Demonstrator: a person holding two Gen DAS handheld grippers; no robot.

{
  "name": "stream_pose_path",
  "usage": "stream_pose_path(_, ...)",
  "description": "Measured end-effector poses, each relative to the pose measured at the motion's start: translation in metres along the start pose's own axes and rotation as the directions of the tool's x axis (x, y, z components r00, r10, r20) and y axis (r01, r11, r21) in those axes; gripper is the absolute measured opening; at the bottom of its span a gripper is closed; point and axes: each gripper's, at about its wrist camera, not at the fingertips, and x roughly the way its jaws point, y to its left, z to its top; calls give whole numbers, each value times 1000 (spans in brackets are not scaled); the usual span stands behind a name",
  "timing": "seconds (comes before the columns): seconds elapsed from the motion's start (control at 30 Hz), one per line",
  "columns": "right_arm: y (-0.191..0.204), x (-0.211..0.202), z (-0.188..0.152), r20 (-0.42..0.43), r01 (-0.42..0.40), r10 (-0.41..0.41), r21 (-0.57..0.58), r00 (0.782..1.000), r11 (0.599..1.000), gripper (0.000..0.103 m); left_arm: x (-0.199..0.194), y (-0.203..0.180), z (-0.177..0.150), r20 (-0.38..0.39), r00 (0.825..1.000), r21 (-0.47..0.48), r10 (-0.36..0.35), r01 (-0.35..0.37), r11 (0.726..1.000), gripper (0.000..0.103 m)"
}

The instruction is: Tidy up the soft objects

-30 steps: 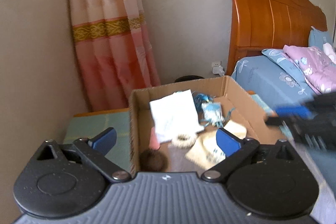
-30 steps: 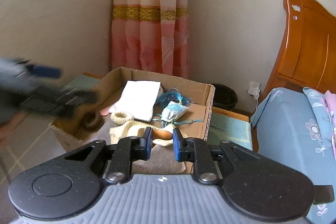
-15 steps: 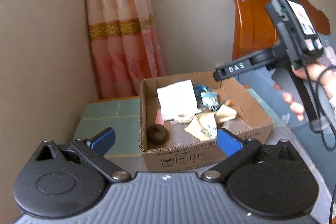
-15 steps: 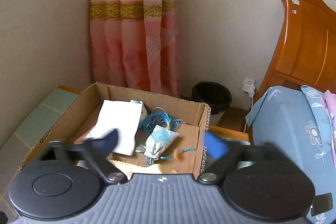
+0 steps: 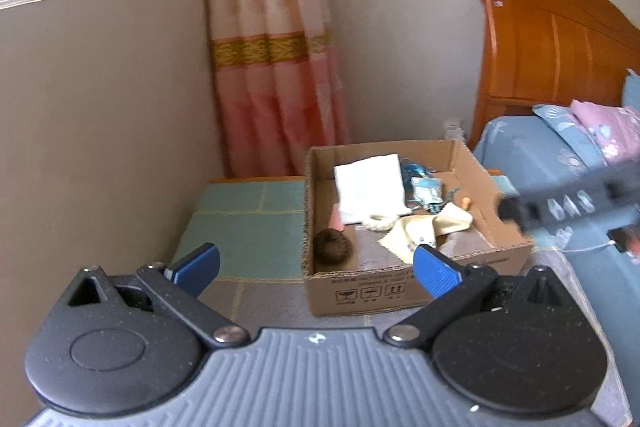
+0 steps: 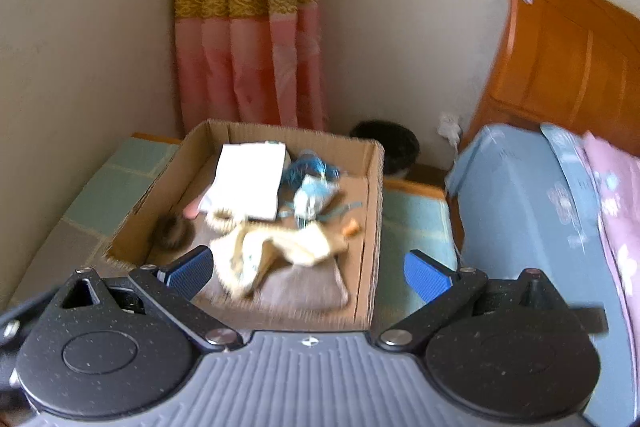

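A cardboard box stands on a tiled mat. In it lie a white cloth, a brown fuzzy ball, a cream cloth, a blue pouch with strings, a white ring, a pink piece and a grey cloth. My left gripper is open and empty, in front of the box. My right gripper is open and empty above the box's near end; it shows blurred in the left wrist view.
A bed with blue sheet, pink quilt and wooden headboard stands to the right. A pink curtain hangs behind the box. A black bin sits in the corner. Wall on the left.
My right gripper has opened from nearly shut and stayed over the box. My left gripper has pulled back from the box, open all along.
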Motion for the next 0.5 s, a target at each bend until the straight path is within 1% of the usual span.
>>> stream_pose_path(0.13, 5, -22, -23, -22, 27, -26, 41, 999, 999, 103, -6, 1, 0, -17, 999, -20, 47, -47, 999, 102)
stream_pose_path(0.27, 12, -37, -44, -34, 37, -35, 62, 999, 997, 103, -9, -1, -1, -45, 997, -23, 58, -59, 998, 102)
stream_pose_path(0.37, 14, -46, -53, -27, 40, -38, 75, 999, 996, 103, -11, -6, -3, -57, 996, -6, 71, -72, 997, 102)
stream_pose_path(0.5, 14, -55, -56, -11, 37, -36, 85, 999, 996, 103, -14, -9, -4, -61, 996, 1, 69, -70, 998, 102)
